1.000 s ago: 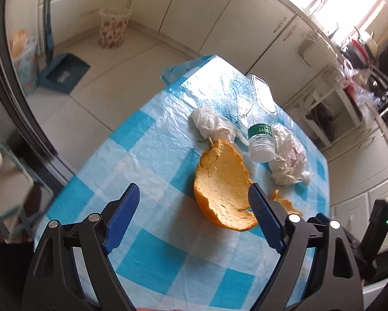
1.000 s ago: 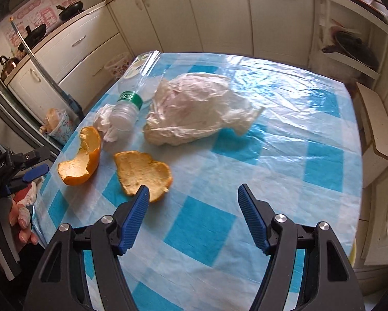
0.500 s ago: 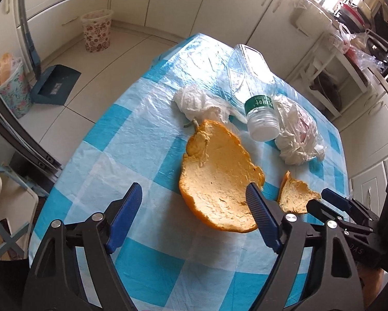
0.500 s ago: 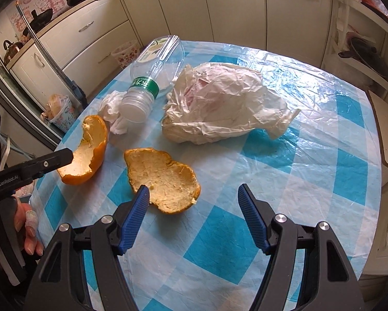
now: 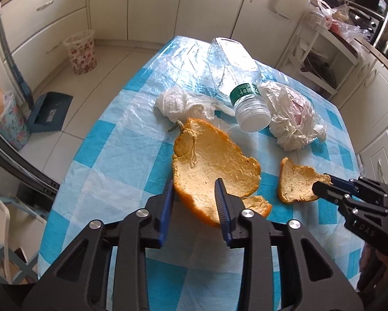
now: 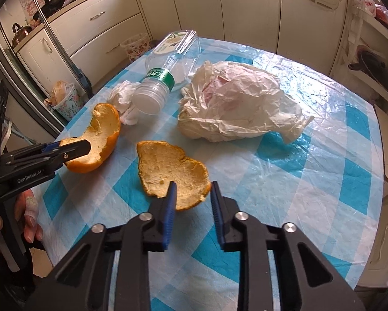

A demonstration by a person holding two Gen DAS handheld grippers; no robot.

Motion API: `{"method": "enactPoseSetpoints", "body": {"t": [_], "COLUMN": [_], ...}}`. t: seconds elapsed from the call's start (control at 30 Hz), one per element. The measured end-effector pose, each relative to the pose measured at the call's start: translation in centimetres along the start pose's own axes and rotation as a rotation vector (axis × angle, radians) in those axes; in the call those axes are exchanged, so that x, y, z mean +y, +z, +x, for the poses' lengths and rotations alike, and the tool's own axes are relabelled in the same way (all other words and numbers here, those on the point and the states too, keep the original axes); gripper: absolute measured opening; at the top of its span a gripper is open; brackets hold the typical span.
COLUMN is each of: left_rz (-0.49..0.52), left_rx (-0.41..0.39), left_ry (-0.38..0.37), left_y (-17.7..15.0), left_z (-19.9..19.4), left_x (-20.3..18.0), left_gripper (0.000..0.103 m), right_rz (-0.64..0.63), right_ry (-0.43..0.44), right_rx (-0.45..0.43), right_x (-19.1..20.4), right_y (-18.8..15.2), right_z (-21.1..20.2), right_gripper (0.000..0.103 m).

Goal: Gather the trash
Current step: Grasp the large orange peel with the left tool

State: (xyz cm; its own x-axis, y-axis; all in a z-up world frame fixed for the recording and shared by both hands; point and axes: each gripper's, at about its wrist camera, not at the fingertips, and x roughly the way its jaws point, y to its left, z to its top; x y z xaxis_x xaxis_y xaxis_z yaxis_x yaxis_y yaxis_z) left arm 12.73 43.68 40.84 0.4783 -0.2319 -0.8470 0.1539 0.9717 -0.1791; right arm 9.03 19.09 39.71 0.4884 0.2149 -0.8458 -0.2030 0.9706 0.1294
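Note:
Two orange peels lie on the blue-and-white checked table (image 6: 310, 181). My left gripper (image 5: 194, 198) is closing on the near rim of the large peel (image 5: 209, 165); the right wrist view shows its fingertips (image 6: 76, 149) clamped over that rim. The jaws of my right gripper (image 6: 192, 195) are closing on the near rim of the small peel (image 6: 168, 165), and its pads touch the rim on both sides. From the left wrist view its tip (image 5: 322, 181) bites the small peel (image 5: 294, 184). Both peels still rest on the cloth.
Behind the peels lie an empty clear bottle (image 5: 235, 77), a crumpled tissue (image 5: 175, 103) and a crumpled plastic bag (image 6: 240, 103). On the floor beyond the table stand a floral bin (image 5: 81, 51) and a blue dustpan (image 5: 51, 111). Cabinets ring the room.
Both grippers came forward and a little down onto the peels. Their jaws went from wide open to narrow around the peel rims. The left gripper also rolled.

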Motion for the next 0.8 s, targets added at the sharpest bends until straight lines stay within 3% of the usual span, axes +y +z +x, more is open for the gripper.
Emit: {"method": "enactPoseSetpoints", "body": {"t": [0.37, 0.4, 0.43, 0.47, 0.5, 0.63, 0.8], "left_rz": [0.092, 0.088, 0.079, 0.065, 0.051, 0.021, -0.009], "left_rx": [-0.033, -0.030, -0.020, -0.009, -0.004, 0.003, 0.035], "left_ry": [-0.049, -0.050, -0.049, -0.050, -0.054, -0.060, -0.085], "left_y": [-0.5, -0.6, -0.6, -0.5, -0.5, -0.8, -1.0], "left_z": [-1.8, -1.7, -1.6, -1.4, -1.2, -0.9, -0.1], "left_x": [-0.3, -0.2, 0.0, 0.3, 0.6, 0.9, 1.0], "left_gripper": [0.014, 0.014, 0.015, 0.015, 0.015, 0.015, 0.025], "right_rz": [0.007, 0.019, 0.043, 0.062, 0.085, 0.101, 0.066], "right_ry": [-0.010, -0.007, -0.009, 0.006, 0.030, 0.065, 0.067], "right_rx": [-0.001, 0.002, -0.007, -0.013, -0.016, -0.001, 0.024], "right_x": [-1.8, -2.1, -2.5, -2.7, -2.9, -2.5, -1.0], "right_y": [-0.7, -0.8, -0.9, -1.0, -1.0, -0.9, -0.6], "right_z": [-1.9, -1.9, -2.0, -2.1, -2.0, -1.3, -0.1], "right_gripper": [0.011, 0.014, 0.023, 0.044, 0.053, 0.053, 0.053]}}
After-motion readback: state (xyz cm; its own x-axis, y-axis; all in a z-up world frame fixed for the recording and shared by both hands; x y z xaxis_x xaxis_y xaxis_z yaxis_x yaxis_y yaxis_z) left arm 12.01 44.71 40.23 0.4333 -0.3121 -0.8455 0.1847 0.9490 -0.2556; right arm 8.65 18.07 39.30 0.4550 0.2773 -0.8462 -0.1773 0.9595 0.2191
